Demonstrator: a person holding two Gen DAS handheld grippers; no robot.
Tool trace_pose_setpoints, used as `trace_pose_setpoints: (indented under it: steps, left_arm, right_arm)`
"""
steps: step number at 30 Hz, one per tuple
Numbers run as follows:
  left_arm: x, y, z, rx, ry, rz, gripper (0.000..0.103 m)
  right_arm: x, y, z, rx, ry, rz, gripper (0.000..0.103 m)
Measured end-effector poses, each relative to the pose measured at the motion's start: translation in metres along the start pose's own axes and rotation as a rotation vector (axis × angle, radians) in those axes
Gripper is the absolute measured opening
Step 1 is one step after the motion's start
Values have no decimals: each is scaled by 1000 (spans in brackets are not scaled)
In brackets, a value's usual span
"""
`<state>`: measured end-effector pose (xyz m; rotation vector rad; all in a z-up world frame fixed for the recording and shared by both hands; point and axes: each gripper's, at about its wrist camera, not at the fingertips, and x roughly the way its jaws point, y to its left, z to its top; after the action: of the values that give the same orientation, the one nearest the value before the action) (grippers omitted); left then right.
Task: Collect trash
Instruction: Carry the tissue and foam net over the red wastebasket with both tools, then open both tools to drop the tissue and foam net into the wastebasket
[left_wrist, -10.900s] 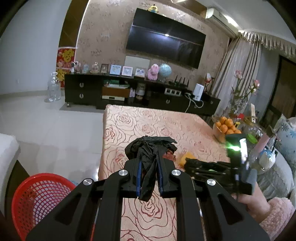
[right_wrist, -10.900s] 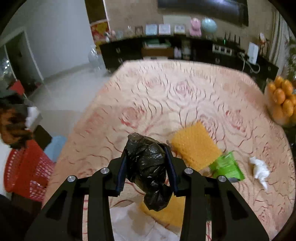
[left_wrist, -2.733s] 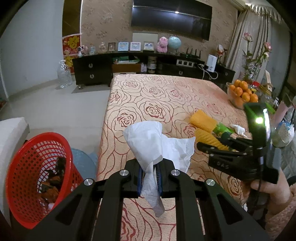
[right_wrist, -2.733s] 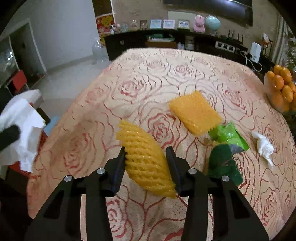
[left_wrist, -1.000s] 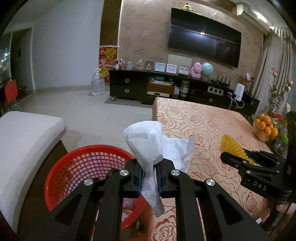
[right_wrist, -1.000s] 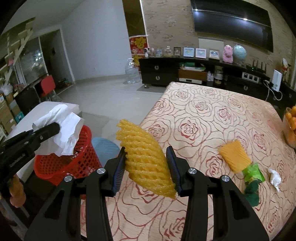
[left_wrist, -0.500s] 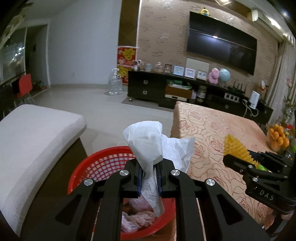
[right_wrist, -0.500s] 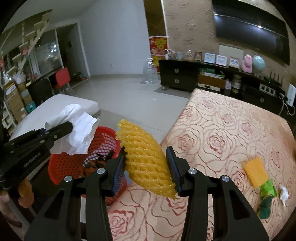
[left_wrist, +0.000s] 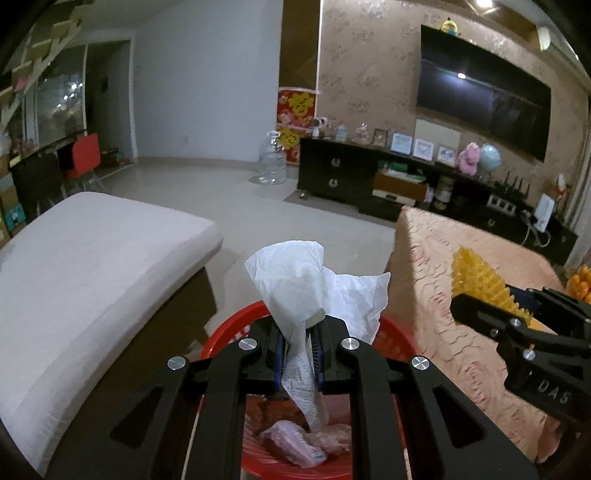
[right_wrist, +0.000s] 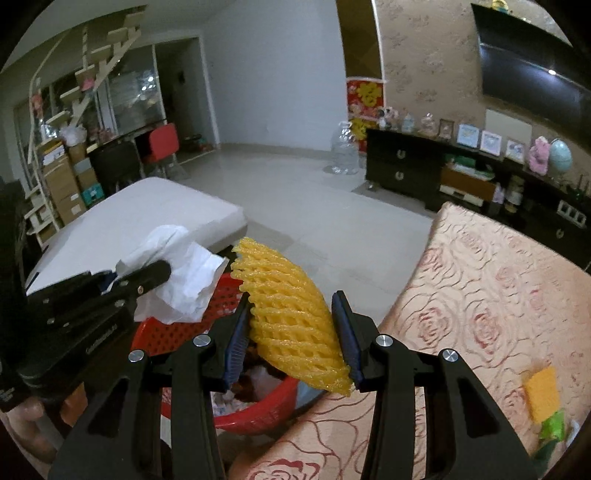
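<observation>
My left gripper (left_wrist: 298, 345) is shut on a crumpled white tissue (left_wrist: 295, 284) and holds it right above the red mesh basket (left_wrist: 218, 336), which has trash inside. It also shows in the right wrist view (right_wrist: 140, 275) with the tissue (right_wrist: 184, 273). My right gripper (right_wrist: 291, 328) is shut on a yellow foam fruit net (right_wrist: 291, 317), held over the basket's right rim (right_wrist: 258, 413) at the table edge. The net also shows in the left wrist view (left_wrist: 480, 284). A second yellow net (right_wrist: 541, 391) and a green wrapper (right_wrist: 552, 424) lie on the table.
The table with a rose-patterned cloth (right_wrist: 498, 295) is to the right of the basket. A white cushioned bench (left_wrist: 81, 251) stands left of it. A dark TV cabinet (left_wrist: 388, 181) lines the far wall. A bowl of oranges (left_wrist: 580, 282) sits at the table's far right.
Both grippers have swung further left from the table toward the basket. The tissue now hangs over the basket's middle and the yellow net is over its rim.
</observation>
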<state>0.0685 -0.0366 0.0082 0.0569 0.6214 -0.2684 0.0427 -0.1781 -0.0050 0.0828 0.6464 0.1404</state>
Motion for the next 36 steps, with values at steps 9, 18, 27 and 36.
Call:
trace_pose_setpoints:
  steps: [9,18,27,36]
  left_arm:
    - [18,14,-6,-4,80,60,12]
    - [19,26,-11,-7,112,53,15]
    - [21,30,-11,-36,115,47,48]
    - [19,41,-9,-92,109,55,59]
  right_arm:
    - [25,12,1,1,46,42,43]
    - [47,25,-5,-5,113,101,48]
    - [50,22,-9,25,133,132,67]
    - [45,18,-13,28,130,123,72]
